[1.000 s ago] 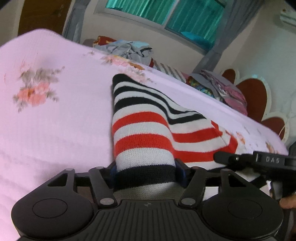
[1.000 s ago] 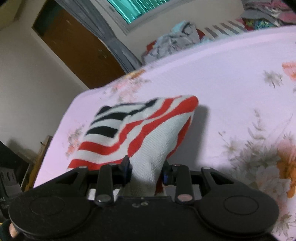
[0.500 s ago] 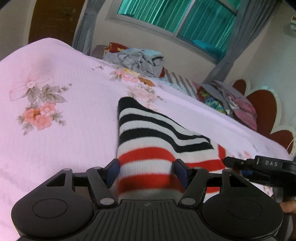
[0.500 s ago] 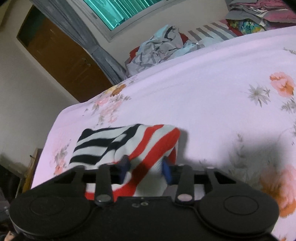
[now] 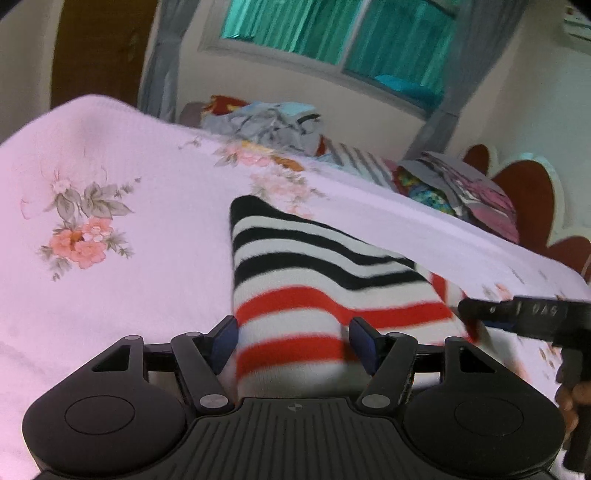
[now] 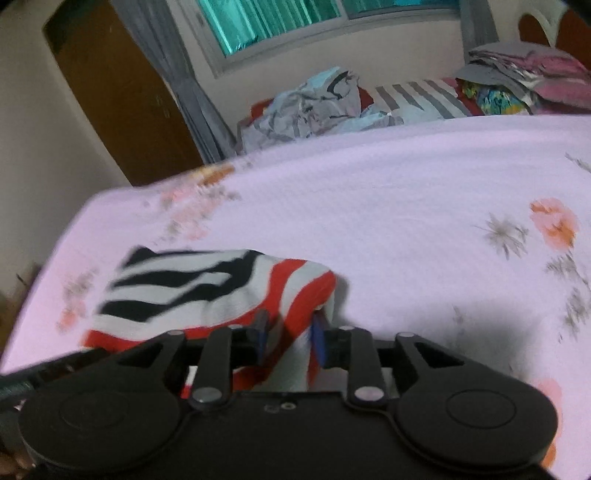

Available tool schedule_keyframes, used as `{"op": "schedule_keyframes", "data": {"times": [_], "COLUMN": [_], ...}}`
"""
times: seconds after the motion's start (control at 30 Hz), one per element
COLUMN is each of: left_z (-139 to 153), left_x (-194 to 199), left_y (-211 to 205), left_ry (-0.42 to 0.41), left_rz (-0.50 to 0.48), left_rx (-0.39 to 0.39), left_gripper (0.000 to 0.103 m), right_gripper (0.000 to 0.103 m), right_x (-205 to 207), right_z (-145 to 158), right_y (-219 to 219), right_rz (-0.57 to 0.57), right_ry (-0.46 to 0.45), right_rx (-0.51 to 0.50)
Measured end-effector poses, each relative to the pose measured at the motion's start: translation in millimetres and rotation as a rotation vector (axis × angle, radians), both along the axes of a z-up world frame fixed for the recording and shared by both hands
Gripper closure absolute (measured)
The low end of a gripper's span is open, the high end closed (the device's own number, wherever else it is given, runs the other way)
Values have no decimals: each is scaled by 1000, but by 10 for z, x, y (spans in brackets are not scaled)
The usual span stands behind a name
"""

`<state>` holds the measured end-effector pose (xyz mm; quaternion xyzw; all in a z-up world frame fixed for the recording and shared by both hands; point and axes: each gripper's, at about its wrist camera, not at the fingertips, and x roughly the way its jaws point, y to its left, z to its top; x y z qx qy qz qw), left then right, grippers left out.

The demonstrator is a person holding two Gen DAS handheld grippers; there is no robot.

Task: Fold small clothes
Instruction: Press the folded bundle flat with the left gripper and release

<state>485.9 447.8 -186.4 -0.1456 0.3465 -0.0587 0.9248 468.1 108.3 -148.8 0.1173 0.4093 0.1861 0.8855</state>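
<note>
A small knit garment with black, white and red stripes [image 5: 295,280] lies on the pink floral bedspread [image 5: 110,295]. My left gripper [image 5: 293,341] is shut on its near edge, with the fabric bunched between the blue pads. My right gripper [image 6: 290,338] is shut on the garment's other near corner [image 6: 221,291], with fabric between its pads. The right gripper also shows at the right edge of the left wrist view [image 5: 517,314].
A heap of crumpled clothes [image 5: 269,125] lies at the far side of the bed, with a striped pillow [image 6: 417,98] and a stack of folded clothes [image 6: 524,74] beside it. A brown door [image 6: 122,96] and a curtained window [image 5: 332,33] are behind.
Both grippers have carried the near edge of the garment forward over itself, so more black stripes now lie ahead of the fingers. Both stay shut on the fabric.
</note>
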Motion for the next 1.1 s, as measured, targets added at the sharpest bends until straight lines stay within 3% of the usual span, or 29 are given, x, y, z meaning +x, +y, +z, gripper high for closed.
{"op": "schedule_keyframes", "data": {"times": [0.17, 0.47, 0.6, 0.7, 0.87, 0.93, 1.0, 1.1], "left_z": [35, -140, -231, -267, -213, -203, -198, -188], "left_x": [-397, -737, -763, -741, -752, -751, -745, -742], "left_y": [49, 58, 25, 18, -40, -54, -66, -88], "left_ry": [8, 78, 92, 97, 100, 98, 101, 105], "left_rz": [-13, -12, -19, -19, -23, -25, -21, -19], "left_rx": [-18, -53, -51, -53, -28, -20, -14, -10], "left_gripper": [38, 38, 38, 38, 38, 37, 37, 30], "right_gripper": [76, 75, 78, 78, 78, 75, 74, 74], "right_x": [-480, -1056, -1152, -1133, -1241, -1244, -1214, -1189], "right_z": [206, 183, 12, -152, -76, -157, -226, -187], "right_y": [-98, -239, -261, -317, -284, -248, -253, -165], "right_rz": [35, 1, -21, -51, -77, -66, -84, -55], "right_ry": [-39, 19, 46, 93, 78, 84, 108, 99], "right_rx": [26, 92, -13, -14, -9, -58, -44, -108]}}
